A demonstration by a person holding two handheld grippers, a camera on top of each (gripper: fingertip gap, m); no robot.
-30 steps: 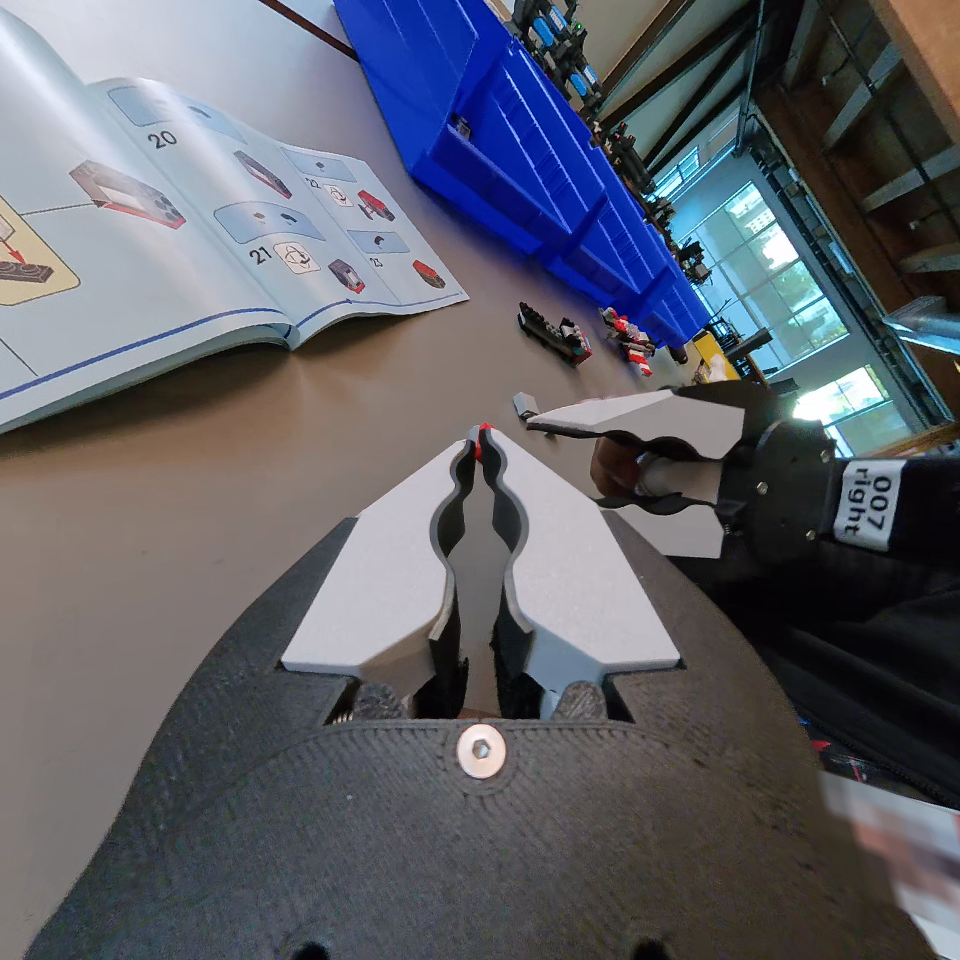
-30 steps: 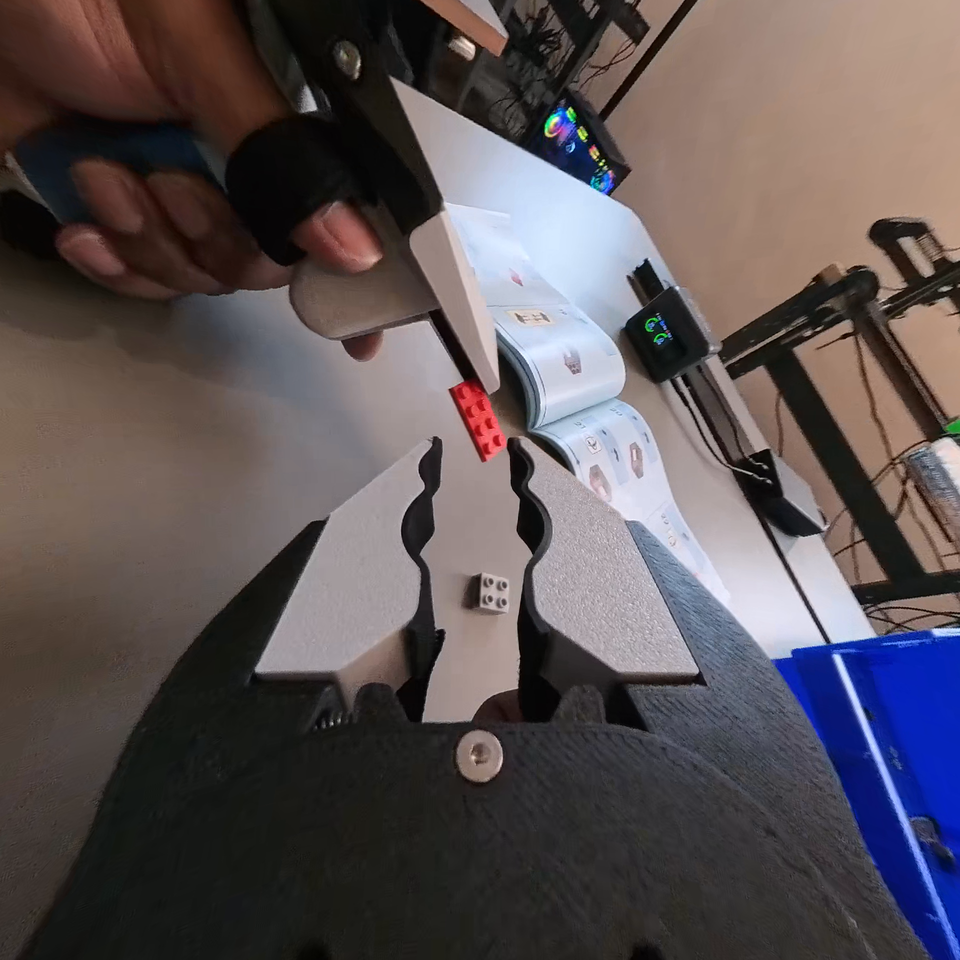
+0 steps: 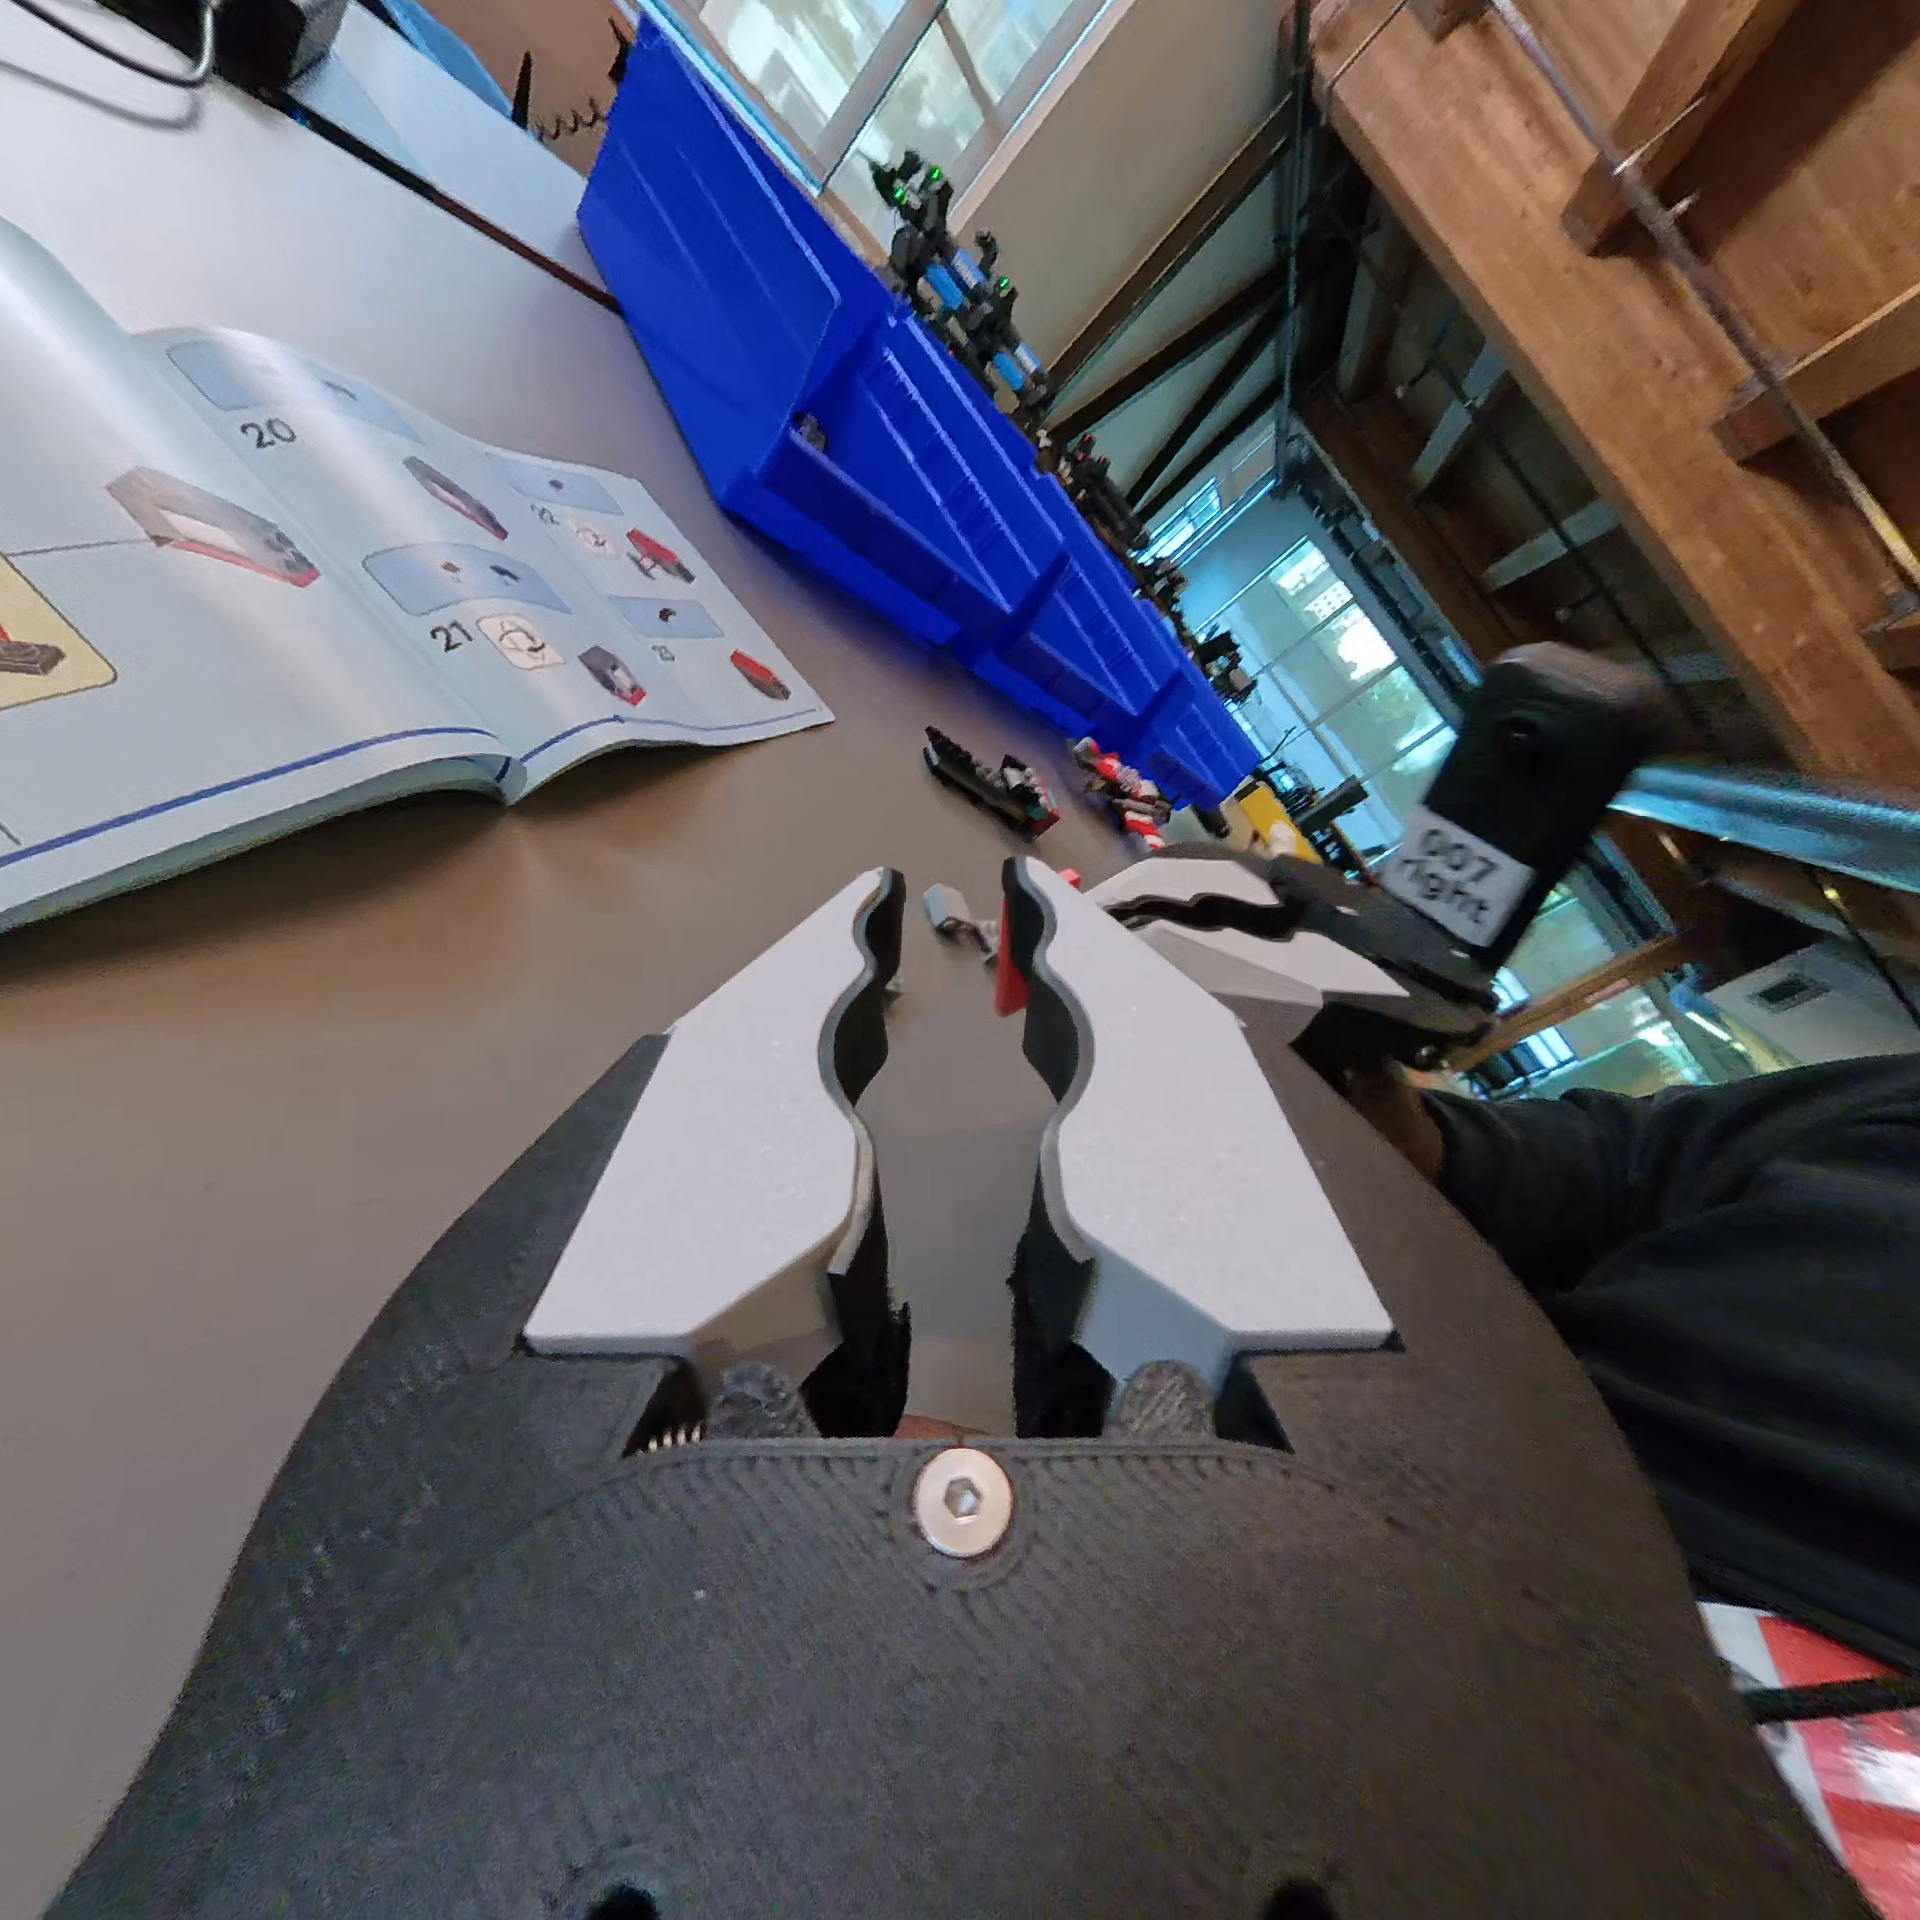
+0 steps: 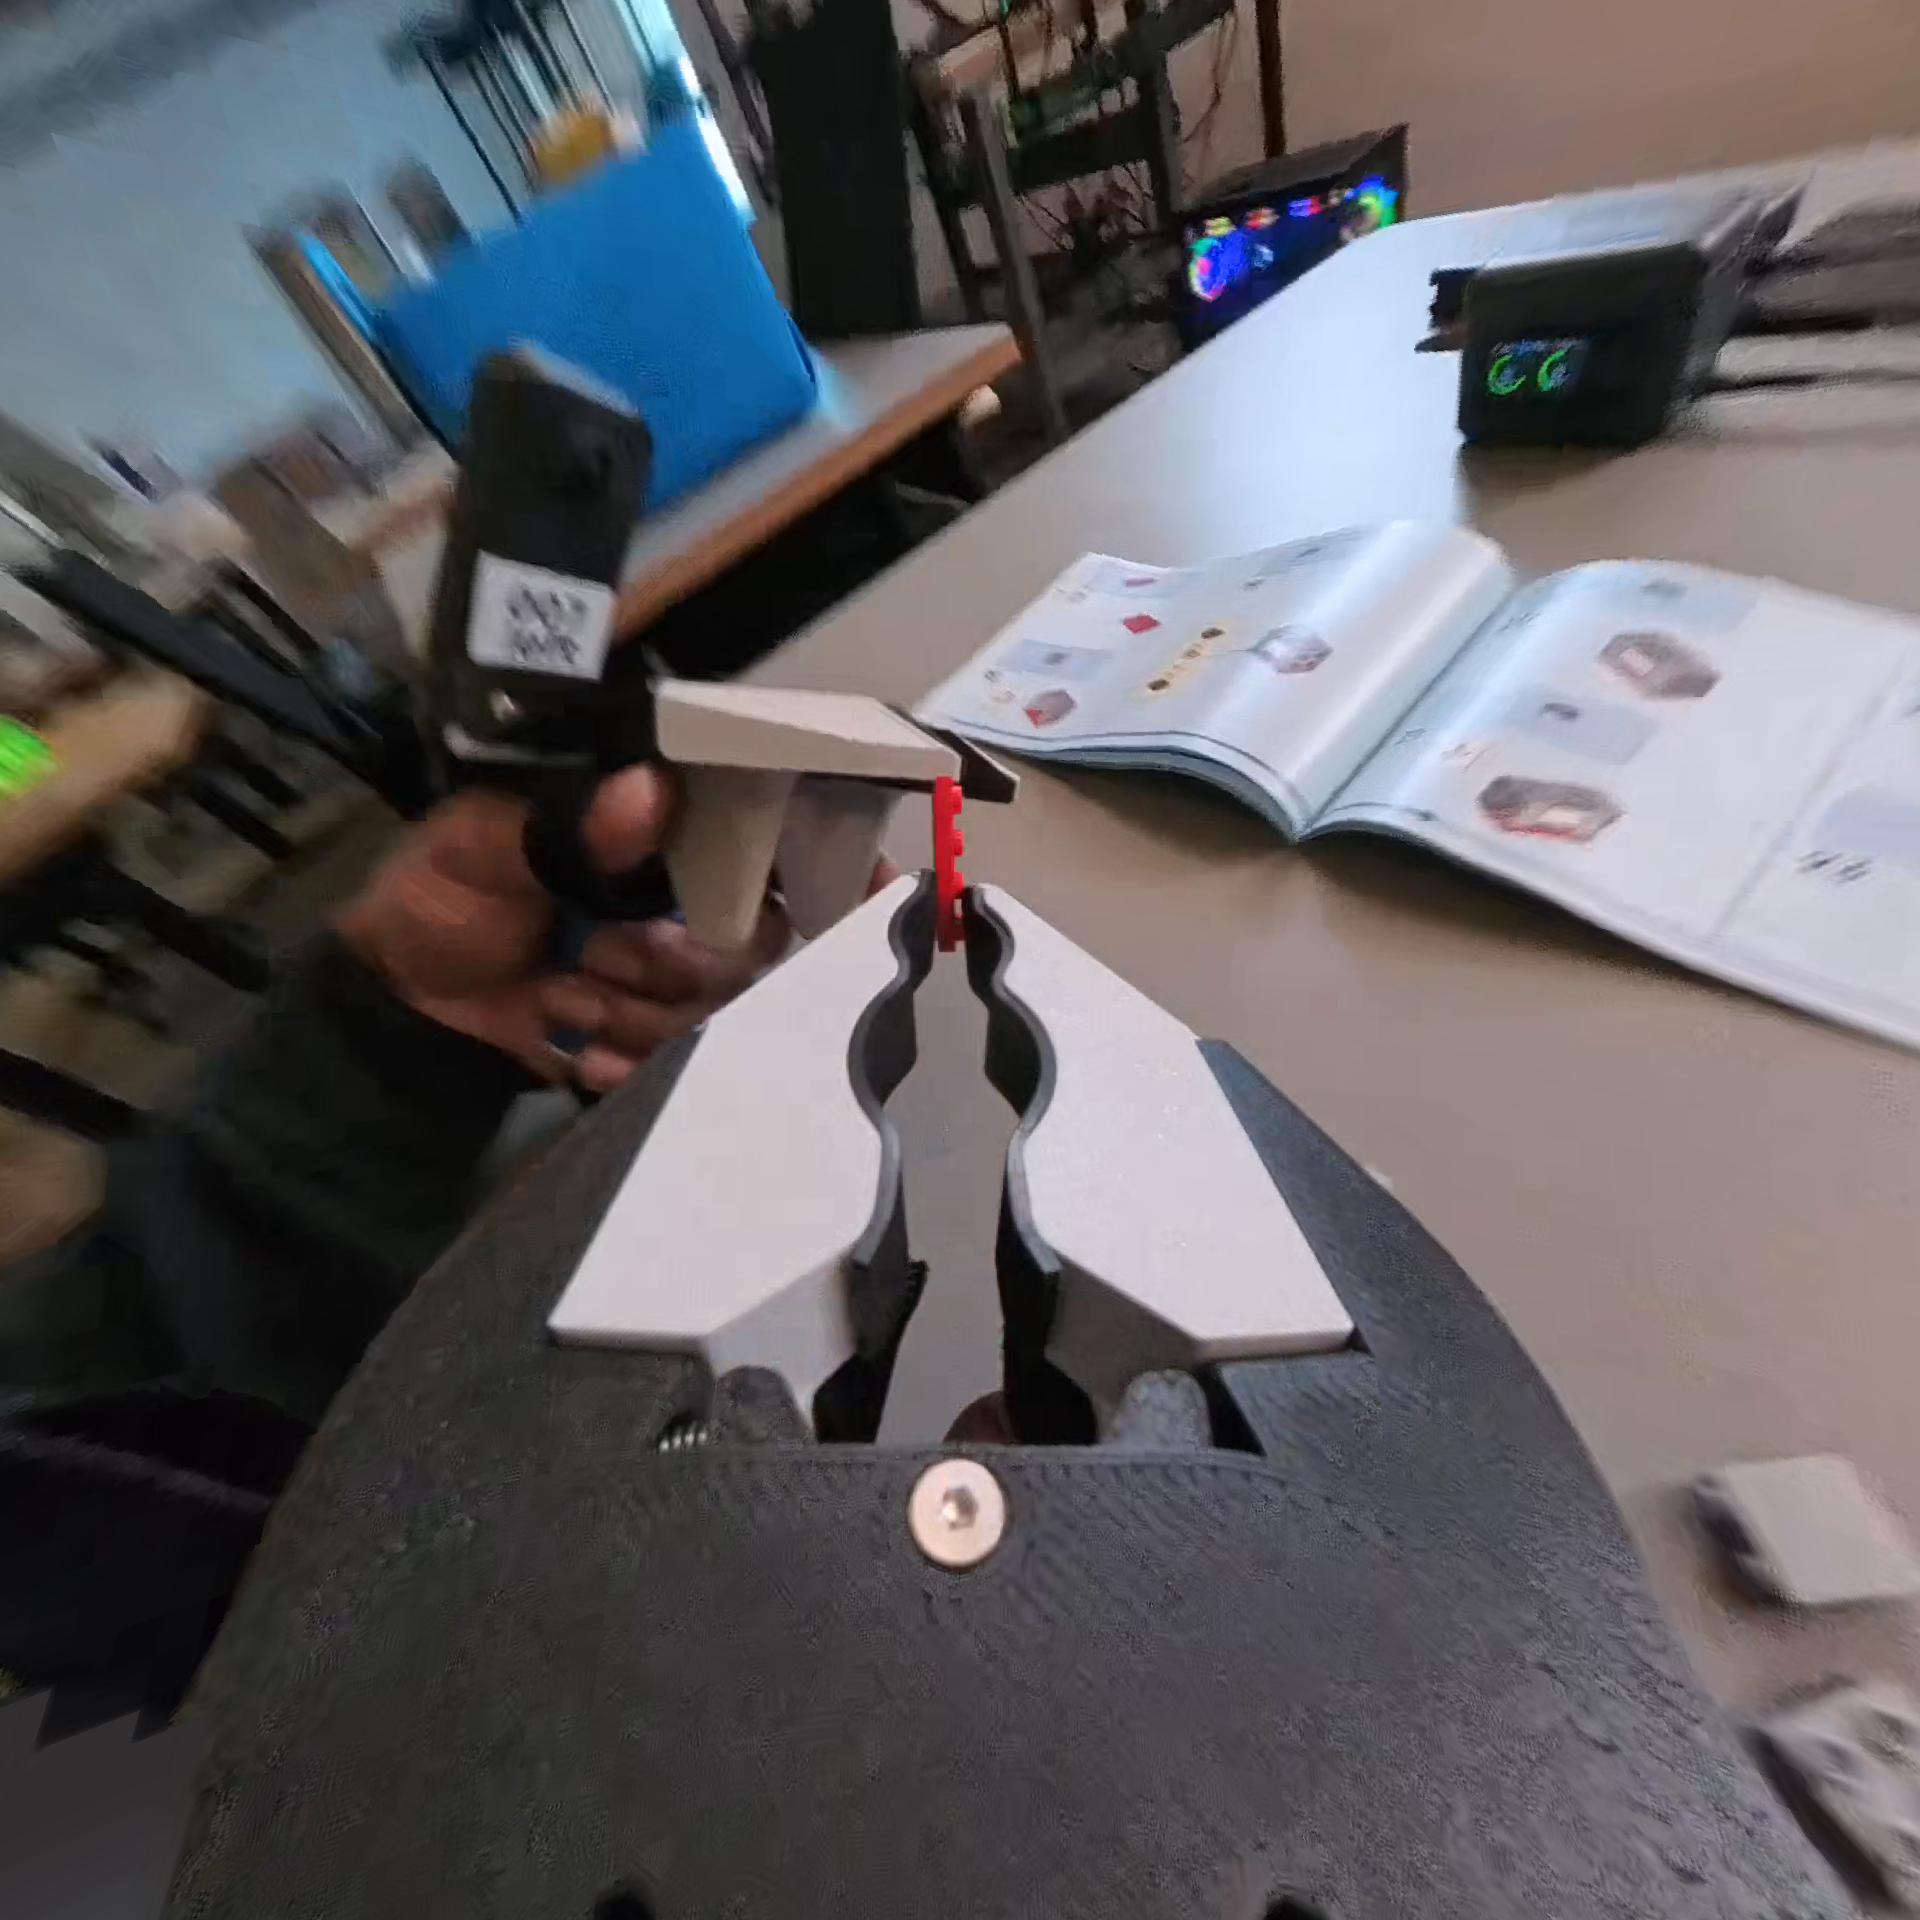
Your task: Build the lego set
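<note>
Now your right hand-held gripper [image 4: 943, 902] is clamped at its fingertips on the red lego plate [image 4: 947, 862], which stands on edge. Your left hand-held gripper [image 3: 943, 891] has its jaws apart, the plate resting against the inside of its right finger [image 3: 1132, 1091]. Just beyond, a small grey brick [image 3: 943, 906] lies on the tabletop [image 3: 312, 1091], with the open instruction booklet [image 4: 1455, 717] farther off and blue bins [image 3: 883, 457] behind.
</note>
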